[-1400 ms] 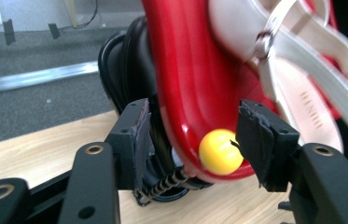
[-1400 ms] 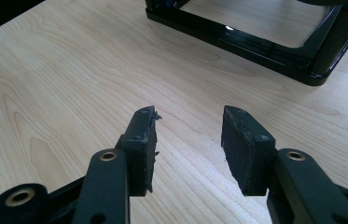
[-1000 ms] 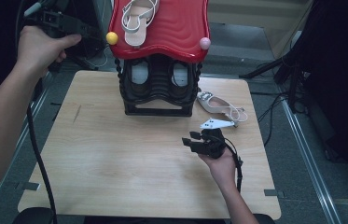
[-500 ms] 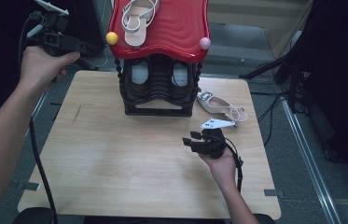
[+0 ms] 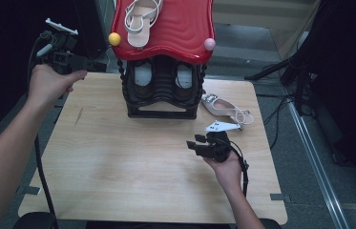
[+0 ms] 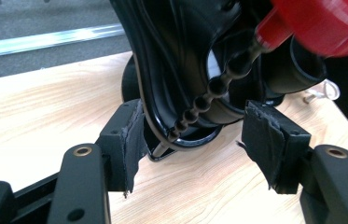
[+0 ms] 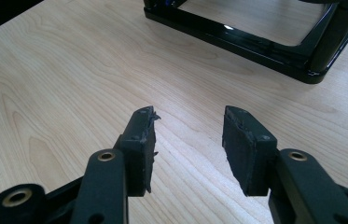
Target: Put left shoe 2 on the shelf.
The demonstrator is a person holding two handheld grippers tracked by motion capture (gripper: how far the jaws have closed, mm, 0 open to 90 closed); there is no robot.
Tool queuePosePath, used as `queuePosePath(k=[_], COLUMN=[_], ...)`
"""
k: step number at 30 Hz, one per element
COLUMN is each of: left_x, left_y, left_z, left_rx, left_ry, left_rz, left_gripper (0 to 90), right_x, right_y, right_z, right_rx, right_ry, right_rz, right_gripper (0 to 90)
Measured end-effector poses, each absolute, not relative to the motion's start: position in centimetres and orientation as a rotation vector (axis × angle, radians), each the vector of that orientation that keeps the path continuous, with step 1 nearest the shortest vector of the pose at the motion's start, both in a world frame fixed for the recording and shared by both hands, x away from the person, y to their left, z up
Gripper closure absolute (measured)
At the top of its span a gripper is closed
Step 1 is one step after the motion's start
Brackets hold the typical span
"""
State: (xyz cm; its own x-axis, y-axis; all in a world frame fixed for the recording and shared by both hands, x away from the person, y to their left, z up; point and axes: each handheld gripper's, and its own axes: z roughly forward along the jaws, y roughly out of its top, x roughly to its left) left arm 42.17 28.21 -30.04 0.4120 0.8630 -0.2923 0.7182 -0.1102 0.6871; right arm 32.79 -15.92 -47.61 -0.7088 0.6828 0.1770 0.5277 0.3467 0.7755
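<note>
A black shoe rack (image 5: 162, 90) with a red wavy top stands at the far edge of the pale wooden table (image 5: 118, 162), one sandal (image 5: 140, 21) on top, another sandal (image 5: 225, 107) on the table just beside the rack's right. The left hand-held gripper (image 6: 195, 135) has just been opening, with nothing gripped, near the rack's left side. The right hand-held gripper (image 7: 188, 140) hangs spread and empty over bare wood, dark floor all around.

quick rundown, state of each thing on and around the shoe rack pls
left tool: open, nothing held, just opened wider, beside the rack
right tool: open, empty, over bare table
shoe rack: upright on table
sandal on top: lying on the red shelf
sandal on table: lying right of the rack
</note>
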Motion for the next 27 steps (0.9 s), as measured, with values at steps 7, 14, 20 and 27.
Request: queuePosePath(k=[7,14,20,27], left_x=[41.9,41.6,41.1,40.7], left_y=[27.7,27.2,27.0,26.5], left_z=[-31.6,-33.4,-34.6,-36.6], left_rx=[1.907,1.921,1.899,1.902], left_ry=[1.328,1.334,1.334,1.345], left_rz=[0.216,0.199,0.196,0.171], left_gripper=[39.7,39.6,39.7,39.7], right_x=[32.8,32.8,32.8,32.8], right_y=[-15.9,-15.8,-15.8,-15.8], right_z=[-47.7,-47.7,-47.7,-47.7], right_rx=[1.109,1.111,1.118,1.115], right_ry=[2.433,2.436,2.434,2.435], right_rz=[1.291,1.29,1.288,1.283], right_gripper=[55.1,55.1,55.2,55.2])
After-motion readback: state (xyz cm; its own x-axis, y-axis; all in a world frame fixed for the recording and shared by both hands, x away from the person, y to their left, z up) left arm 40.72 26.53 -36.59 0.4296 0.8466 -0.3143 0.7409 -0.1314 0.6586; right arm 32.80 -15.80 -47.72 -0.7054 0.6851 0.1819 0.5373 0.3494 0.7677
